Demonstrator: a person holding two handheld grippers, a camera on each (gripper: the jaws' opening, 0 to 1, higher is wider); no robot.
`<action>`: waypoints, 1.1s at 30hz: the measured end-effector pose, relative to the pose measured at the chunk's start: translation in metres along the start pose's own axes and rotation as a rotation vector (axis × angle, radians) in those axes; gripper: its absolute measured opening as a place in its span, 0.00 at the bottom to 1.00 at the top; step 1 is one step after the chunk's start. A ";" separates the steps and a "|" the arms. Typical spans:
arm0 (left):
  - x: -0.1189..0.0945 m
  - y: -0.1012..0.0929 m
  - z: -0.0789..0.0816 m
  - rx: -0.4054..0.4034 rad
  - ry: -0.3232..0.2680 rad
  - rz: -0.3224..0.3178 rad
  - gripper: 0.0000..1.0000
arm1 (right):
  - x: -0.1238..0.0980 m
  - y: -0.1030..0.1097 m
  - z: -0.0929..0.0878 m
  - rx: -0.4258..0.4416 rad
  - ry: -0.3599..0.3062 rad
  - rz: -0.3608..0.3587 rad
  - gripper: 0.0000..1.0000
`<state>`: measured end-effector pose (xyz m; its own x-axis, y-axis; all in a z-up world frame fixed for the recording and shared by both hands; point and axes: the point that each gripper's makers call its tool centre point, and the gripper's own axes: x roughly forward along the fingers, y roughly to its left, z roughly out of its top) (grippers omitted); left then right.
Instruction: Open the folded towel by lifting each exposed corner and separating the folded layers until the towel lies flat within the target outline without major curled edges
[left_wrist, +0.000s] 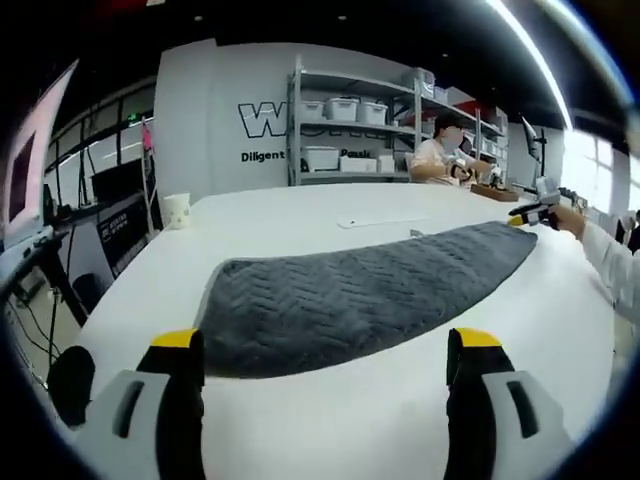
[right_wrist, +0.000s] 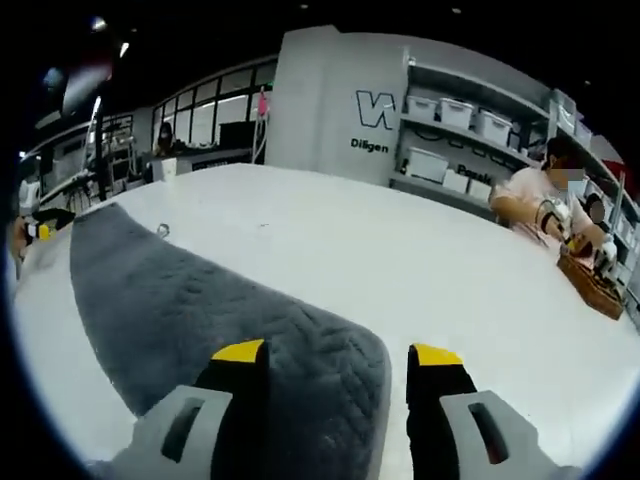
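Hovering wide-jawed, my left gripper (left_wrist: 325, 350) and right gripper (right_wrist: 337, 362) face the grey towel's (left_wrist: 360, 295) rounded ends; white table (right_wrist: 400, 260) lies open beyond.

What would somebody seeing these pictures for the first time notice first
The long grey quilted towel stands out first, lying folded in a band across the white table. Next come the yellow-tipped claws: the left claw open just short of the towel's near edge, the right claw open at the towel's other end, one jaw over the fabric. Behind the table, a seated person works beside shelves of white bins.
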<state>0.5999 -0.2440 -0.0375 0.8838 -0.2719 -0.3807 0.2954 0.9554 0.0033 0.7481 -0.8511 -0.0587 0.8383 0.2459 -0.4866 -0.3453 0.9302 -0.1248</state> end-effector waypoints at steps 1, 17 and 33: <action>-0.004 0.000 0.002 0.005 -0.005 0.004 0.99 | 0.002 0.001 0.001 -0.006 0.001 0.004 0.45; -0.029 -0.001 0.009 0.014 -0.053 0.008 0.99 | 0.033 0.004 -0.007 -0.041 0.051 0.052 0.16; -0.032 0.004 0.006 0.007 -0.046 0.034 0.99 | 0.016 0.017 0.005 -0.132 0.006 0.051 0.00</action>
<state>0.5754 -0.2320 -0.0200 0.9090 -0.2447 -0.3373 0.2674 0.9633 0.0219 0.7575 -0.8304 -0.0643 0.8160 0.2898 -0.5002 -0.4400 0.8726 -0.2121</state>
